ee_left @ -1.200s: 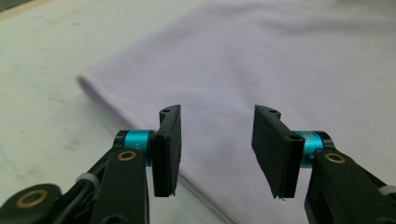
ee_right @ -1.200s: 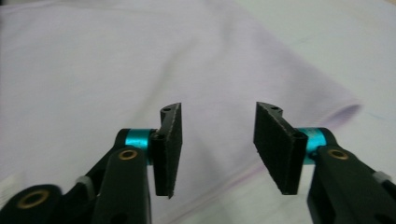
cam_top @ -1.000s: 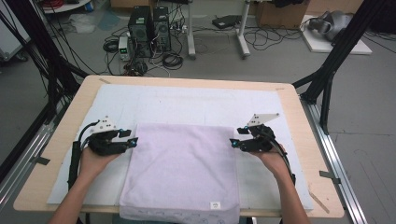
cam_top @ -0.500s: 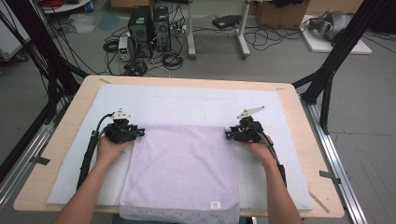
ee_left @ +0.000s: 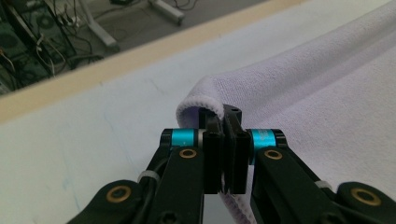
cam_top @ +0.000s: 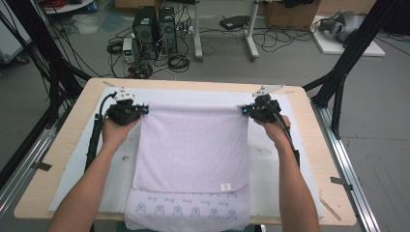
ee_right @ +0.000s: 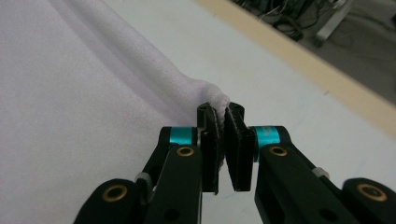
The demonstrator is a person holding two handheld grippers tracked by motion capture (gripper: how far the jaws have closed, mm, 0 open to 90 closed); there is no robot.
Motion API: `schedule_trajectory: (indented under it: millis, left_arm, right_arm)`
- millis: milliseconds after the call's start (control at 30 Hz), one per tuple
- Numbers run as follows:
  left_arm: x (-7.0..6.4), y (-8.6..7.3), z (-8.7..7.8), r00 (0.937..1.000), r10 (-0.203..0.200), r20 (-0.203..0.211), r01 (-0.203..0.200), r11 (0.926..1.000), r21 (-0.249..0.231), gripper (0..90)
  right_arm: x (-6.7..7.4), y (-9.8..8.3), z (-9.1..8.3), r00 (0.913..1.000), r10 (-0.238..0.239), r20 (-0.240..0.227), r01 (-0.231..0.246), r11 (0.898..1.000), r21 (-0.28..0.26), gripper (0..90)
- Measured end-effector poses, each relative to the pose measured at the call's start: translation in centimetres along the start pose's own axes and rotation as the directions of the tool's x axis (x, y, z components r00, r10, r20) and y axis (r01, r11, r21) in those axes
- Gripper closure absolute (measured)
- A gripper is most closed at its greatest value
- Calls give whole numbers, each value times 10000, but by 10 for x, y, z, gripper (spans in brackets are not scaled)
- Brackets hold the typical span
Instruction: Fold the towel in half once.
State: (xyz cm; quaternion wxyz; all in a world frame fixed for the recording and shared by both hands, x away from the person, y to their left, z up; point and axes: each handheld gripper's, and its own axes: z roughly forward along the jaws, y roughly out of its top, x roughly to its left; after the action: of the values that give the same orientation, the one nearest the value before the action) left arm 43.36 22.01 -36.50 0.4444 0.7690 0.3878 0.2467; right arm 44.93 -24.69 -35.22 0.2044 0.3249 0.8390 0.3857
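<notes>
The surface [cam_top: 309, 145], a pale wooden top, is carrying a white sheet [cam_top: 270, 159] that is spreading out beneath and beyond both claws. On that sheet a lavender towel [cam_top: 193, 145] is lying stretched between the two claws, its far edge pulled taut from one to the other and its near edge hanging toward the person, where a printed hem [cam_top: 186, 210] is showing below a small white label [cam_top: 225, 186]. The left claw [cam_top: 141, 108] is gripping the towel's far left corner: in the left gripper view the left claw [ee_left: 226, 135] is pressing its pads together on the stitched edge, with the towel [ee_left: 327, 93] running away to its right and a loop of hem curling just above the pads. The right claw [cam_top: 245, 110] is pinching the far right corner; in the right gripper view the right claw [ee_right: 223, 135] is squeezing a bunched fold, the towel [ee_right: 84, 102] spreading off to its left. Both sets of jaws have just been closing, with towel fabric between them. The person's hands are wrapping around the claw bodies, just behind the towel's corners.
</notes>
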Motion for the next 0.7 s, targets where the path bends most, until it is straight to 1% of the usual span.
schedule_trajectory:
  millis: [67,100,133,167,200,233,267,300,333,400,433,467,500,533,567,600,633,667,700]
  left_arm:
    - [3,19,-3,9996,211,-180,-215,9995,-236,871]
    - [5,27,-3,9990,313,-318,-322,9990,-309,870]
    - [7,34,-3,9986,360,-391,-371,9989,-271,866]
    - [9,38,-1,9982,320,-504,-335,9990,-285,844]
    - [10,39,1,9978,271,-607,-286,9993,-242,768]
    - [13,38,2,9974,192,-693,-196,9998,-51,701]
    - [16,35,4,9977,-28,-683,35,9999,112,631]
    - [18,31,6,9979,-208,-610,229,9991,346,585]
    - [20,26,6,9979,-296,-579,323,9984,455,557]
    - [21,15,5,9986,-304,-426,325,9982,496,555]
    - [20,10,4,9987,-338,-377,357,9980,520,554]
    - [20,6,2,9991,-374,-214,384,9981,490,548]
    - [18,1,1,9994,-285,-192,295,9980,568,547]
    - [17,-3,-1,9996,-242,-153,251,9977,624,540]
    - [15,-8,-4,9996,-276,23,274,9982,528,529]
    - [13,-12,-6,9998,-184,123,176,9981,588,530]
    - [10,-17,-8,9998,-174,140,165,9979,619,527]
    - [8,-22,-11,9994,-218,274,204,9985,511,517]
    - [5,-26,-13,9994,-145,315,126,9981,610,516]
  right_arm:
    - [-5,14,-6,9994,-267,230,270,9996,-98,852]
    - [-7,22,-8,9981,-448,428,455,9988,-162,852]
    - [-10,30,-8,9971,-590,486,600,9980,-181,850]
    - [-13,37,-8,9963,-640,576,649,9978,-142,834]
    - [-16,41,-7,9975,-469,524,479,9987,-180,778]
    - [-20,43,-4,9986,-257,469,267,9994,-212,709]
    - [-22,41,0,9990,-20,439,31,9997,-242,642]
    - [-25,38,4,9991,343,240,-339,9993,-165,598]
    - [-26,33,8,9982,597,111,-596,9982,-23,570]
    - [-24,22,14,9973,723,-107,-721,9972,188,541]
    - [-21,16,16,9974,705,-162,-702,9974,186,529]
    - [-19,10,17,9966,794,-233,-787,9965,277,506]
    - [-16,5,18,9950,933,-369,-921,9952,329,493]
    - [-12,0,19,9946,921,-469,-901,9950,433,469]
    - [-10,-3,20,9920,1067,-675,-1009,9913,840,446]
    - [-6,-7,20,9912,1044,-811,-969,9910,922,449]
    - [1,-11,17,9948,734,-707,-675,9943,821,454]
    - [7,-15,14,9950,655,-750,-609,9962,627,453]
    - [12,-19,12,9942,634,-874,-586,9967,559,445]
